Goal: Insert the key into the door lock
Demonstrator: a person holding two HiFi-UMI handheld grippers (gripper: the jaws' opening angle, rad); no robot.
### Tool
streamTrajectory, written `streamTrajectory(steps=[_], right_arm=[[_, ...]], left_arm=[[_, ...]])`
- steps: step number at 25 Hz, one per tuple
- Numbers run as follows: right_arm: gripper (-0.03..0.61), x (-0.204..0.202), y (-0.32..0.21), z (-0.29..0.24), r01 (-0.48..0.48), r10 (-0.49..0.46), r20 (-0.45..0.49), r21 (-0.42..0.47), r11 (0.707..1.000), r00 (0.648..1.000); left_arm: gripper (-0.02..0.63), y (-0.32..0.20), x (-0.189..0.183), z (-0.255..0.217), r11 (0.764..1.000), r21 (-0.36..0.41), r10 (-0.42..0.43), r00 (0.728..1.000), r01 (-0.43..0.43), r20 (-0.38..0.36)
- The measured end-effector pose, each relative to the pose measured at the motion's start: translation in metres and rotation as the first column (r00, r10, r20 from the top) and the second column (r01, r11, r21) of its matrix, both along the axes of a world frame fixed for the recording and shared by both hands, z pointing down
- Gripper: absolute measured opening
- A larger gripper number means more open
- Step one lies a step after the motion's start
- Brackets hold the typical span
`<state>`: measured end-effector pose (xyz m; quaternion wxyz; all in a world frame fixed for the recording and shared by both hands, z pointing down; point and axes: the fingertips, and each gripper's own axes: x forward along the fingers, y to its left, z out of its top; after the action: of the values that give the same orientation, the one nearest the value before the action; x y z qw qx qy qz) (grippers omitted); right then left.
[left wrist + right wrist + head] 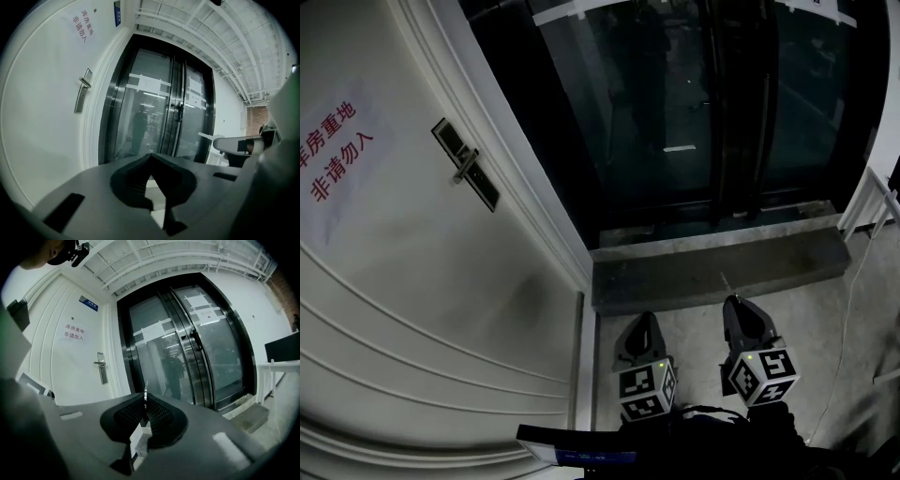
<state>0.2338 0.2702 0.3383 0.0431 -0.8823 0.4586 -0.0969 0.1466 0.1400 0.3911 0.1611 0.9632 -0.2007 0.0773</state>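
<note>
Key (146, 390): pinched in my right gripper (145, 398), blade jutting forward past the tips. Door lock (101, 367): well apart, ahead and left, by the white door's (79, 376) edge. My left gripper (151, 157): jaws pressed together, empty, the nearer one.

Head view looks steeply down, gripper views forward; all share door lock (465, 164)

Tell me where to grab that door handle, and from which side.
Probably on the door handle, near the lever bar's free end. Come at the door head-on, jaws above and below: the bar lies level and stands off its backplate.
</note>
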Motion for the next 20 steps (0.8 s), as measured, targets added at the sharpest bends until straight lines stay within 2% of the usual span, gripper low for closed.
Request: streamTrajectory(steps=[6, 16, 20], right_arm=[[0.012, 0.024, -0.028, 0.006, 0.003, -0.003, 0.019, -0.009, 1.000, 1.000], [0.012, 0.110, -0.106, -0.014, -0.057, 0.058, -0.049, 0.041, 0.998, 0.997], [0.012, 0.133, -0.138, -0.012, -0.056, 0.058, -0.043, 0.037, 0.998, 0.997]], left_arm=[[0.002, -0.028, 0.027, 0.007, 1.000, -0.010, 0.000, 1.000, 0.000, 0.007], [0.002, -0.119, 0.120, -0.019, 0.998, 0.049, 0.037, 0.998, -0.034, -0.054], [0.002, -0.152, 0.142, -0.020, 0.998, 0.053, 0.028, 0.998, -0.025, -0.059]])
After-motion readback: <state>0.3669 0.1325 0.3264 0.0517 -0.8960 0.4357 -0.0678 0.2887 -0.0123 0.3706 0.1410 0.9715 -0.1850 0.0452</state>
